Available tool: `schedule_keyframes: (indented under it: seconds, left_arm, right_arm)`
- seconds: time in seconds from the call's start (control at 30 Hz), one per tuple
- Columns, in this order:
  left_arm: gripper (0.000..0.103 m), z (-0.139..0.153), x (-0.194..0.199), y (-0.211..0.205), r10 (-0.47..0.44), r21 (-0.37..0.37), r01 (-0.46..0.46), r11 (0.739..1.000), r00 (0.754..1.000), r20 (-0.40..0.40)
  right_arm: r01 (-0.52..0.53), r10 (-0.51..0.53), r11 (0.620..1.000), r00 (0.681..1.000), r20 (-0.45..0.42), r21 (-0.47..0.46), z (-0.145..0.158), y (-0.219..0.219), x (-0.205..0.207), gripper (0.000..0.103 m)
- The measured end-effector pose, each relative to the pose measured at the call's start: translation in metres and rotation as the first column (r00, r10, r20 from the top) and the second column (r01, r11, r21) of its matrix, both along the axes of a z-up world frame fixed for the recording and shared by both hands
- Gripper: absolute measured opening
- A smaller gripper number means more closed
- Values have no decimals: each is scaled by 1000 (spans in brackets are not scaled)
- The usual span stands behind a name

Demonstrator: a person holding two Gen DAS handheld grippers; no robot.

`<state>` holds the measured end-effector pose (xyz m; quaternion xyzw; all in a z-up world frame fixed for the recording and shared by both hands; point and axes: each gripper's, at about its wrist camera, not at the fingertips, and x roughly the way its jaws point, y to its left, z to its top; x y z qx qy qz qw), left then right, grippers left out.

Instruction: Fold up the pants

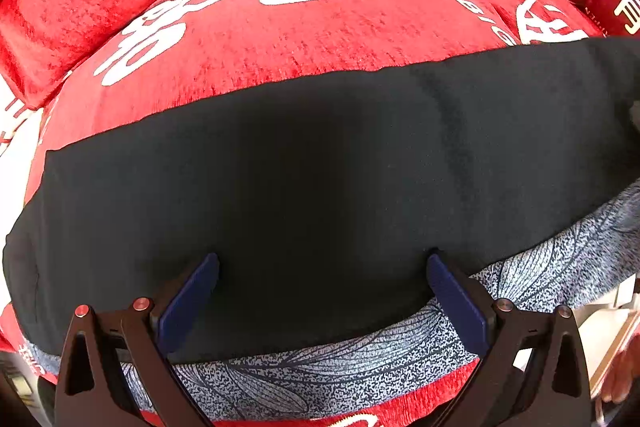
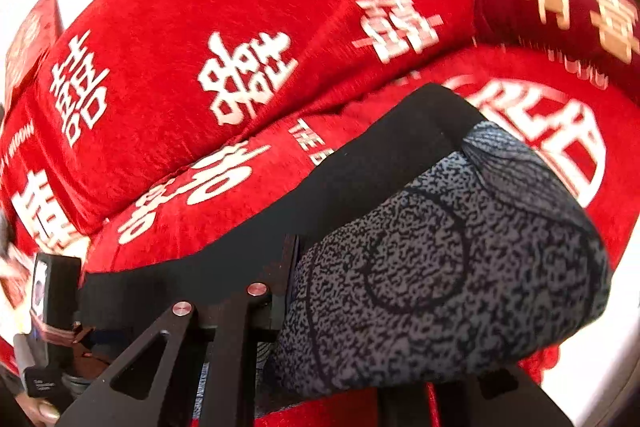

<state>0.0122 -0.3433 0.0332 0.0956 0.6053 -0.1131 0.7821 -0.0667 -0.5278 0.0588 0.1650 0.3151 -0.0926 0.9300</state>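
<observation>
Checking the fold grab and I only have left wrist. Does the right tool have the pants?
Observer: Yes. In the right wrist view, the right tool is closed on the pants' grey patterned fabric.
Operator: Flat or bunched?
Observer: Bunched. It bulges over the tool and hides one finger.
Operator: Where does the black part end?
Observer: The black fabric ends just beyond the bunch, lying on the red cover.
</observation>
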Motion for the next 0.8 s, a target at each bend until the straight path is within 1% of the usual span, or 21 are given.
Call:
schedule_keyframes:
  seconds: [0.03,0.17,0.23,0.3,0.37,0.47,0.6,0.7,0.73,0.8]
  left_arm:
    - [103,0,0,0,-2,1,2,1000,1000,2]
    - [103,7,1,2,-12,6,12,1000,1000,4]
    - [103,17,0,12,4,25,-5,1000,999,45]
    - [103,30,1,26,9,18,-11,1000,996,85]
    - [103,41,3,46,25,-6,-25,1000,994,110]
    - [103,54,6,84,71,-69,-64,996,991,112]
    - [103,63,4,135,139,-104,-126,987,982,130]
    - [103,61,6,184,218,-127,-203,971,968,122]
    - [103,59,6,202,251,-141,-235,962,962,110]
    - [103,53,4,234,312,-156,-297,942,946,82]
  right_arm:
    - [-8,9,999,1000,2,-35,5,10,-1,18]
    - [-34,35,994,999,14,-106,25,39,-2,17]
    - [-56,60,989,998,20,-139,35,54,-4,18]
    - [-83,88,979,996,20,-185,44,74,-4,17]
    - [-107,114,969,993,19,-221,49,93,-2,17]
    - [-144,154,954,988,16,-264,54,125,2,17]
    - [-195,208,926,978,4,-323,58,174,6,17]
    - [-246,255,889,967,-30,-387,50,218,13,17]
    - [-265,269,871,962,-51,-413,42,235,17,17]
    - [-290,278,848,956,-93,-444,27,262,24,17]
